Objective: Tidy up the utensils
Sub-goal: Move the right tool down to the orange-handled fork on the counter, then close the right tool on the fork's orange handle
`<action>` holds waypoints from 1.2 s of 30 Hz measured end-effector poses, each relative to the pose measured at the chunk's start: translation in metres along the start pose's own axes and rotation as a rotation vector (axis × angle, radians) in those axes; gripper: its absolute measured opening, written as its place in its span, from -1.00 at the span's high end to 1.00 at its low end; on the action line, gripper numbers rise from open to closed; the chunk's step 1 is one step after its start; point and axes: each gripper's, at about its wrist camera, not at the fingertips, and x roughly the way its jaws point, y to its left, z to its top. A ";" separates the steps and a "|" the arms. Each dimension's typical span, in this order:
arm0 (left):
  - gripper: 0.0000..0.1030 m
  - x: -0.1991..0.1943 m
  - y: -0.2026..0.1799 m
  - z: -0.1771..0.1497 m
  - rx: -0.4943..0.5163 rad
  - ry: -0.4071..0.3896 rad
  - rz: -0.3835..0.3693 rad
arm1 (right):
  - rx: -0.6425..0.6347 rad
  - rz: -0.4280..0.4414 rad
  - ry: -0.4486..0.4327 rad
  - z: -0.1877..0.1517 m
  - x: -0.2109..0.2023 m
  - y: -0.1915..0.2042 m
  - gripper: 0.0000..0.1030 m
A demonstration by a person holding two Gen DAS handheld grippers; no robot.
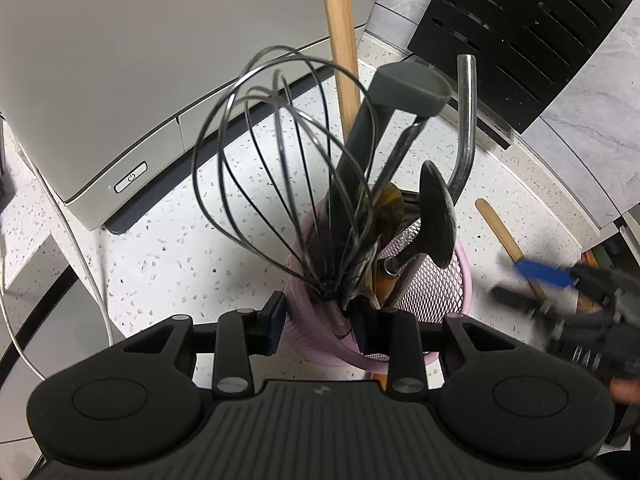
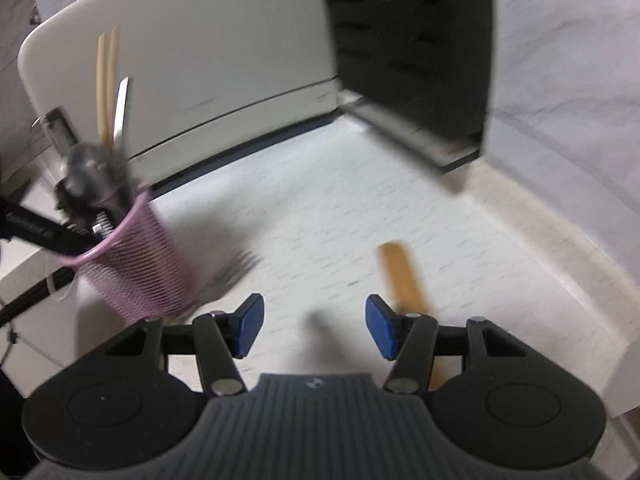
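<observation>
A pink mesh utensil cup (image 1: 436,288) holds a wire whisk (image 1: 288,168), a grey spatula (image 1: 404,88), a wooden handle (image 1: 340,32), a metal handle (image 1: 466,120) and a dark spoon (image 1: 438,216). My left gripper (image 1: 320,326) grips the cup's near rim between its pads. The cup also shows in the right wrist view (image 2: 136,264) at the left. A wooden utensil (image 2: 404,276) lies on the speckled counter just beyond my right gripper (image 2: 316,326), which is open and empty. A metal fork (image 2: 236,270) lies beside the cup.
A grey appliance (image 1: 100,80) stands at the back left. A black slotted knife block (image 1: 520,32) stands at the back right by the tiled wall. A white cable (image 1: 80,264) runs along the counter at the left. The wooden utensil (image 1: 502,228) and right gripper (image 1: 560,280) show at the right.
</observation>
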 end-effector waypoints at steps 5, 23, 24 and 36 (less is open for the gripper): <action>0.26 0.000 0.002 0.000 -0.002 0.002 -0.005 | 0.030 0.157 0.055 -0.009 0.010 0.037 -0.08; 0.26 -0.001 0.002 0.000 0.000 0.001 0.001 | 0.114 0.196 0.140 -0.016 0.034 0.067 0.16; 0.26 -0.002 0.001 0.000 0.001 0.001 0.002 | 0.088 0.180 0.152 -0.015 0.033 0.068 0.21; 0.26 -0.002 0.002 0.000 -0.002 0.000 -0.004 | -0.103 0.041 0.219 -0.005 0.017 0.046 -0.01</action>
